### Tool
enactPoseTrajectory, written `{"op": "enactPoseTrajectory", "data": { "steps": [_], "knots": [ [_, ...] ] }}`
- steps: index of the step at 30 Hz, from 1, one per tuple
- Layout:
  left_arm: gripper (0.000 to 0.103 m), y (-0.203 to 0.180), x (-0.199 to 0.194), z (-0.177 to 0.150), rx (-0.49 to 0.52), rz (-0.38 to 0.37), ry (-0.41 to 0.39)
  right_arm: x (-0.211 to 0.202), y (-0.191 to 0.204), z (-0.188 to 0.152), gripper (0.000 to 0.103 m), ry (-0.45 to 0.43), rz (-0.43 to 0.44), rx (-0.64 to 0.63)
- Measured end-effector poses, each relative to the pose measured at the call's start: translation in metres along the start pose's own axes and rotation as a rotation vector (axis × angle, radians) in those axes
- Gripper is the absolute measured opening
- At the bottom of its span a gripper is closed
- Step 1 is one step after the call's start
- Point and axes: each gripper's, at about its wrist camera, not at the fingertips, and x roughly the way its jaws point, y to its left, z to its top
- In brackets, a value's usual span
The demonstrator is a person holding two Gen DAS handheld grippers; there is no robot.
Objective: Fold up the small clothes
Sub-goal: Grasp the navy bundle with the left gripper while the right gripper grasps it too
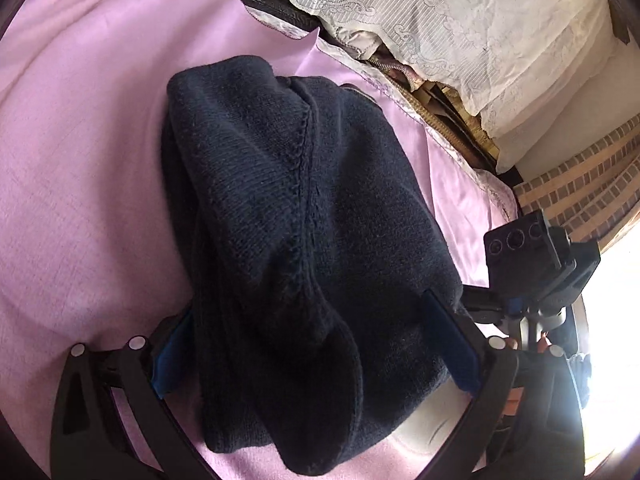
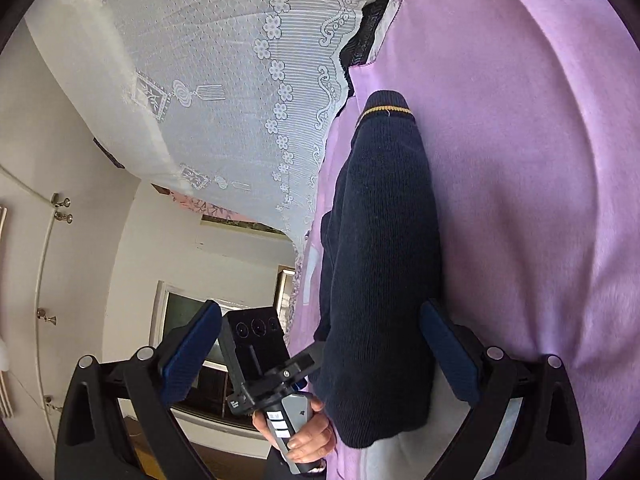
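A dark navy knit sweater point(image 1: 304, 208) lies folded into a thick bundle on the pink sheet point(image 1: 80, 160). My left gripper point(image 1: 312, 350) is open, its blue pads point(image 1: 452, 344) wide apart on either side of the bundle's near end, not squeezing it. In the right wrist view the sweater point(image 2: 380, 260) runs away from the camera, and its far ribbed edge carries a thin yellow stripe point(image 2: 386, 110). My right gripper point(image 2: 322, 354) is open too, with the sweater's near end beside its right pad point(image 2: 452, 356). A hand point(image 2: 308, 436) holds the left tool's handle.
White lace fabric point(image 1: 460, 20) covers the bedding behind the pink sheet. A brick-pattern surface point(image 1: 580, 184) and bright window light sit at the right. The right tool's camera block point(image 1: 528, 240) stands just right of the sweater. White walls and a window point(image 2: 180, 320) show past the bed edge.
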Motion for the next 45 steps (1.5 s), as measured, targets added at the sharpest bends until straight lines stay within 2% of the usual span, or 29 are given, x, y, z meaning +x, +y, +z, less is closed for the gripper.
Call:
{"op": "enactPoseTrajectory", "data": {
  "steps": [3, 6, 9, 13, 19, 24, 31, 35, 45],
  "knots": [
    [0.099, 0.006, 0.002, 0.006, -0.031, -0.040, -0.005, 0.010, -0.001, 0.013, 0.099, 0.014, -0.022, 0.018],
    [0.099, 0.011, 0.002, 0.010, -0.052, -0.068, -0.008, 0.015, 0.008, 0.018, 0.099, 0.038, -0.115, 0.047],
    [0.099, 0.008, 0.003, 0.009, -0.036, -0.052, -0.008, 0.017, 0.017, 0.011, 0.099, 0.082, -0.284, -0.060],
    [0.099, 0.003, 0.005, 0.006, -0.011, -0.025, -0.018, 0.019, 0.023, -0.004, 0.099, 0.097, -0.387, -0.123],
    [0.099, 0.005, 0.005, 0.007, -0.021, -0.027, -0.025, 0.027, 0.020, 0.002, 0.099, 0.027, -0.434, -0.129],
    [0.099, 0.005, 0.009, 0.011, -0.028, -0.025, -0.039, 0.057, 0.021, 0.020, 0.100, 0.013, -0.459, -0.181],
    [0.098, 0.002, 0.012, 0.015, -0.012, -0.025, -0.046, 0.060, 0.018, 0.022, 0.097, 0.040, -0.445, -0.249],
    [0.099, -0.001, 0.012, 0.014, 0.001, -0.008, -0.052, 0.066, 0.021, 0.018, 0.092, 0.047, -0.503, -0.302],
    [0.099, -0.001, 0.013, 0.012, 0.012, 0.003, -0.066, 0.073, 0.025, 0.016, 0.100, 0.075, -0.520, -0.348]
  ]
}}
